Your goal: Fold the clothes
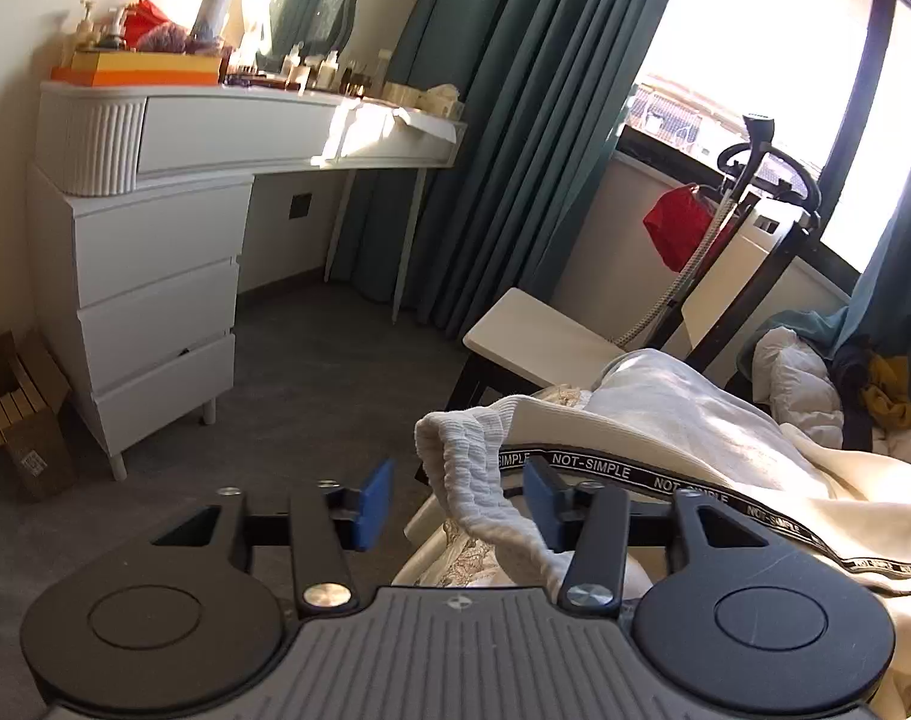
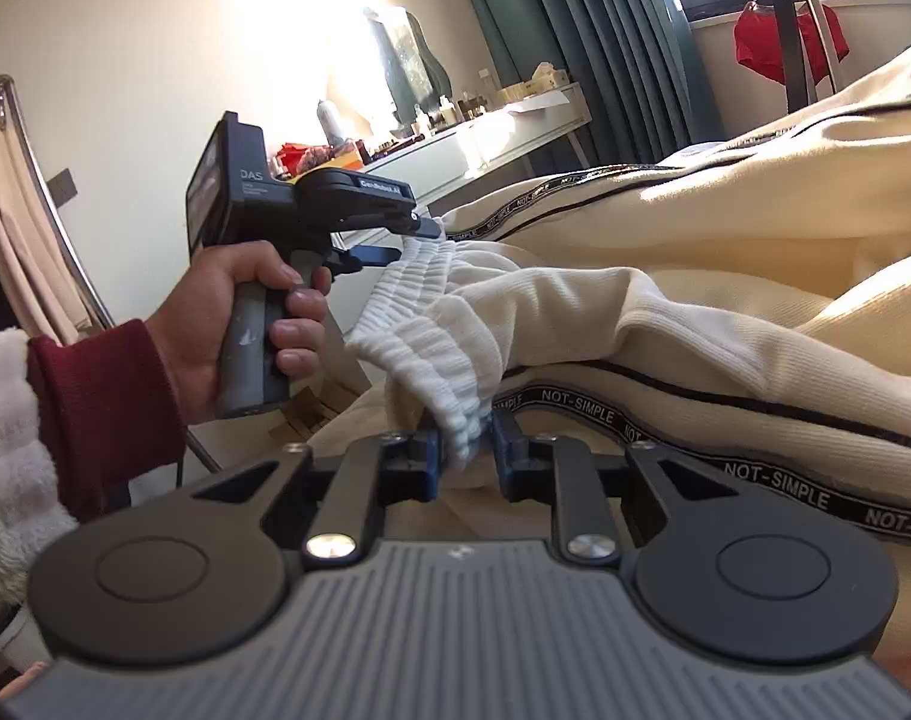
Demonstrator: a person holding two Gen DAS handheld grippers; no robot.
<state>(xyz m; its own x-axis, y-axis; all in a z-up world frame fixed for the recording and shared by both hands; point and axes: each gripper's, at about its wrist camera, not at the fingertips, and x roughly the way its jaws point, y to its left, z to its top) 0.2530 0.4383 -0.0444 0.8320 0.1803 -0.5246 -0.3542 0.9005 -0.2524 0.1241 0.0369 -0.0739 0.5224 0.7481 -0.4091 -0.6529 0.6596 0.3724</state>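
Observation:
A cream garment [image 1: 725, 480] with a black "NOT-SIMPLE" tape stripe lies on the bed; it also shows in the right wrist view [image 2: 755, 228]. Its white ribbed cuff [image 1: 485, 480] hangs between my left gripper's [image 1: 458, 504] blue pads, which stand wide apart; the cuff touches only the right pad. In the right wrist view my right gripper [image 2: 464, 450] is shut on the other end of the ribbed cuff [image 2: 431, 336]. The left gripper [image 2: 395, 243], held by a hand, sits at the cuff's far end.
A white dresser and vanity desk [image 1: 155, 240] with bottles stand at left, teal curtains [image 1: 515, 120] behind. A white chair [image 1: 545, 336] and a garment steamer [image 1: 755, 192] with a red cloth stand by the window. Other clothes [image 1: 815, 384] are piled at right. Grey floor [image 1: 311, 384] lies below.

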